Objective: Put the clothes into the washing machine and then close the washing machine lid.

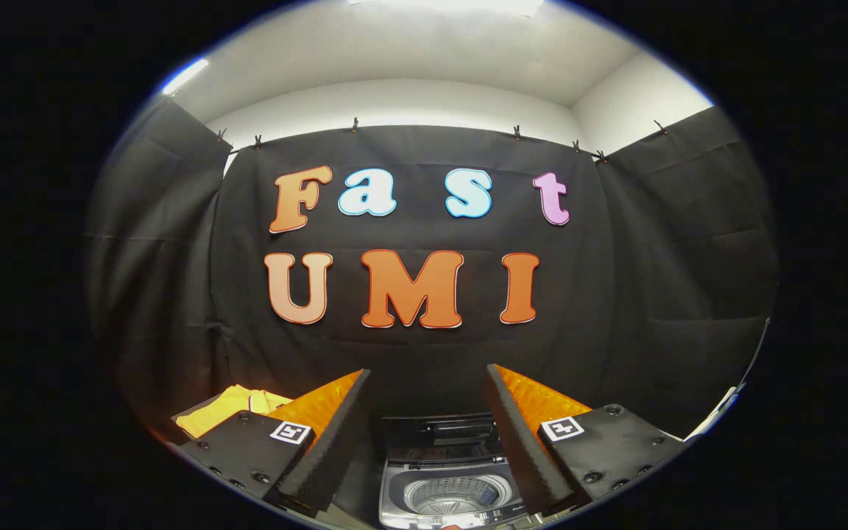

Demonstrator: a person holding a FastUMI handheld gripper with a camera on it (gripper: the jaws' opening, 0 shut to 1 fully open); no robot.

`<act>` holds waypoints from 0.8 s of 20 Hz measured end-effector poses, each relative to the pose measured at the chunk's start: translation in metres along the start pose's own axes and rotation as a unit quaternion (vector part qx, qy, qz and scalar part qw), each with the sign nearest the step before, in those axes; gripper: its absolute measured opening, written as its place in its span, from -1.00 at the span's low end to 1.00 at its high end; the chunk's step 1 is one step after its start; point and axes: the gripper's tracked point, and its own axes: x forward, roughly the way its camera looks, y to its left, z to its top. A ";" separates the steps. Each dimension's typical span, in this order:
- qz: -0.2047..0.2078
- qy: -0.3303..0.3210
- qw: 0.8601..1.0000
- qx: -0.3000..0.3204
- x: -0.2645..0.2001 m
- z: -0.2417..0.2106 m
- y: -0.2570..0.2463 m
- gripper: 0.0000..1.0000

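Note:
A small top-loading washing machine [447,478] stands below and between my fingers, its lid [440,430] raised at the back and the ribbed drum [453,495] showing bare metal. A yellow garment [227,408] lies folded to the left, partly hidden behind my left finger. My gripper [428,383] is open, held high above the machine, with nothing between its fingers.
Black cloth walls close the booth at the back and on both sides. A pale edge of something [718,412] shows at the far right, beyond my right finger.

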 end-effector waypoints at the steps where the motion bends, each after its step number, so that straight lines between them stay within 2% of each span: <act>1: 0.000 0.001 1.000 0.000 0.000 -0.001 0.000 0.95; 8: 0.009 0.013 1.000 0.001 0.007 -0.007 0.027 0.95; 13: 0.026 0.021 0.999 -0.005 0.020 -0.012 0.085 0.96; 16: 0.039 0.029 0.999 0.002 0.029 -0.018 0.137 0.96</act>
